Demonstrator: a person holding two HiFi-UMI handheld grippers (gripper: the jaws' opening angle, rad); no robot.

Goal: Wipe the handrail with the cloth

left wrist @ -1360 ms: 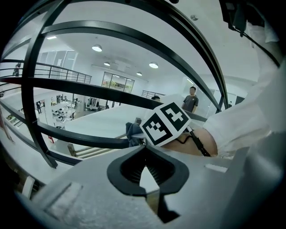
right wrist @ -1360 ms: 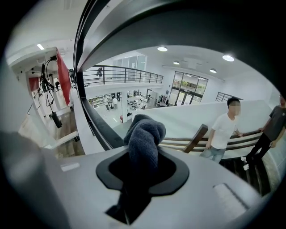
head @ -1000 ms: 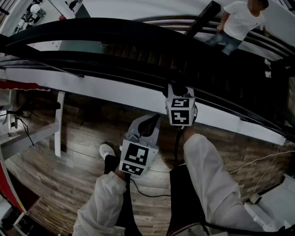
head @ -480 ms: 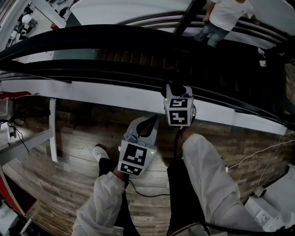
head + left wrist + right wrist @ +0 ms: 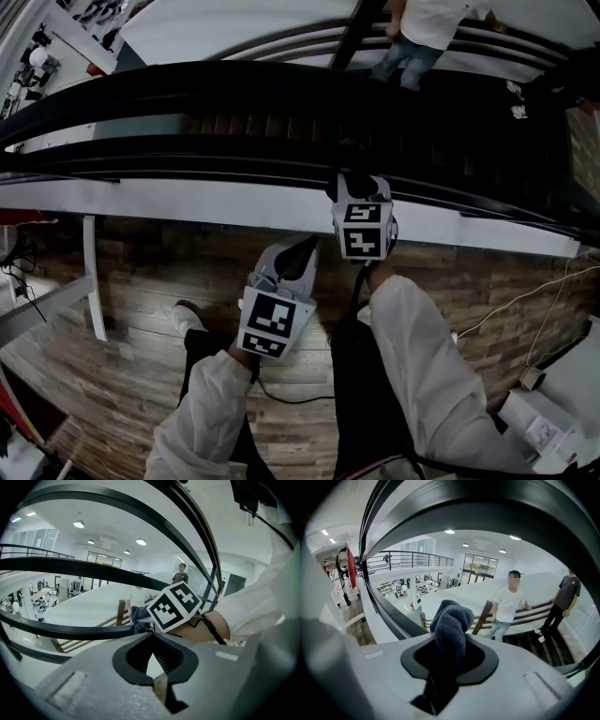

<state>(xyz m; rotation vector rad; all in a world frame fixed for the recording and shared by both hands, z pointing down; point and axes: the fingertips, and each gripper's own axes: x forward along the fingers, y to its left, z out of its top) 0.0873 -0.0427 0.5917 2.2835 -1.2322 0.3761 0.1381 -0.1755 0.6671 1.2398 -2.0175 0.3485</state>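
Dark-blue knitted cloth (image 5: 451, 620) at the black curved handrail (image 5: 187, 80)
The right gripper (image 5: 450, 665) clamps its bunched fold between 2 jaws; the left gripper (image 5: 152, 667) sits closed, empty. Hard dragging could tug the cloth loose.

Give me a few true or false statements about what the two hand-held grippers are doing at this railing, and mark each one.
1. The right hand-held gripper is shut on the cloth. True.
2. The left hand-held gripper holds a cloth too. False: its jaws are together with nothing between them.
3. The cloth is white. False: it is dark blue-grey.
4. The right hand-held gripper is nearer the handrail than the left one. True.
5. Nobody is on the stairs. False: a person in a white shirt stands there.
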